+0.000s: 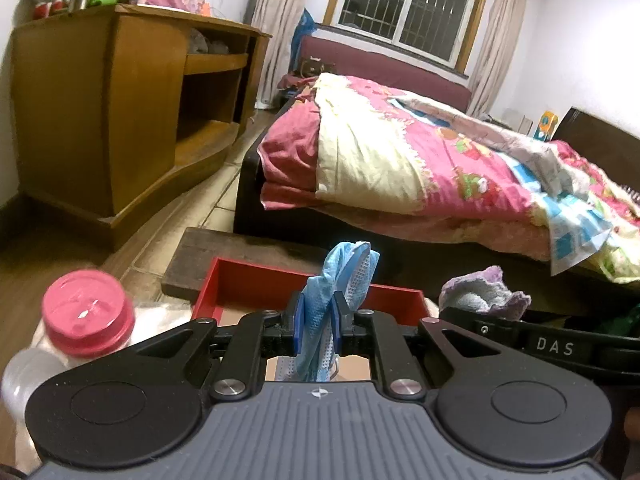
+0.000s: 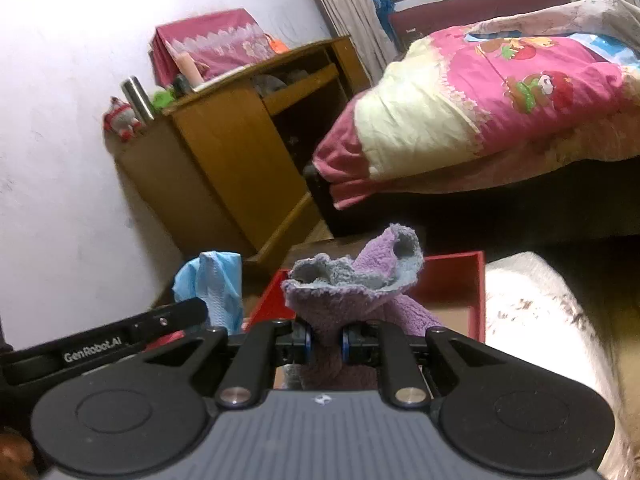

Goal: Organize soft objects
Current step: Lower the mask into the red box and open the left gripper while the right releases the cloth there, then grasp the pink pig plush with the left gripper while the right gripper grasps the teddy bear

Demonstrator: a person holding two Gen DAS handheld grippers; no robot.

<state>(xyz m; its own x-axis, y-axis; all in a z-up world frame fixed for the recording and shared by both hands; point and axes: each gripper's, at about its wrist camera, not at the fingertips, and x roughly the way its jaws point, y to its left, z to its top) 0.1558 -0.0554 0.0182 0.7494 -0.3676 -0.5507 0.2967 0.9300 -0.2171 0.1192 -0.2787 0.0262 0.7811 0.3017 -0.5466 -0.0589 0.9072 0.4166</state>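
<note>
My left gripper (image 1: 318, 326) pinches a blue glove (image 1: 340, 280), my right gripper (image 2: 325, 340) a purple cloth (image 2: 360, 280), above the red box (image 1: 248, 280) at lower centre, bed (image 1: 400, 152) upper right.

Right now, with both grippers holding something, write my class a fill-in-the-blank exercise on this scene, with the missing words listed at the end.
1. The left gripper is shut on a crumpled ____ glove.
2. The right gripper is shut on a fluffy cloth that is mostly ____ in colour.
3. Ahead of both grippers stands an open box with ____ walls.
4. The plastic jar beside the left gripper has a ____ lid.

Missing words: blue; purple; red; pink
</note>
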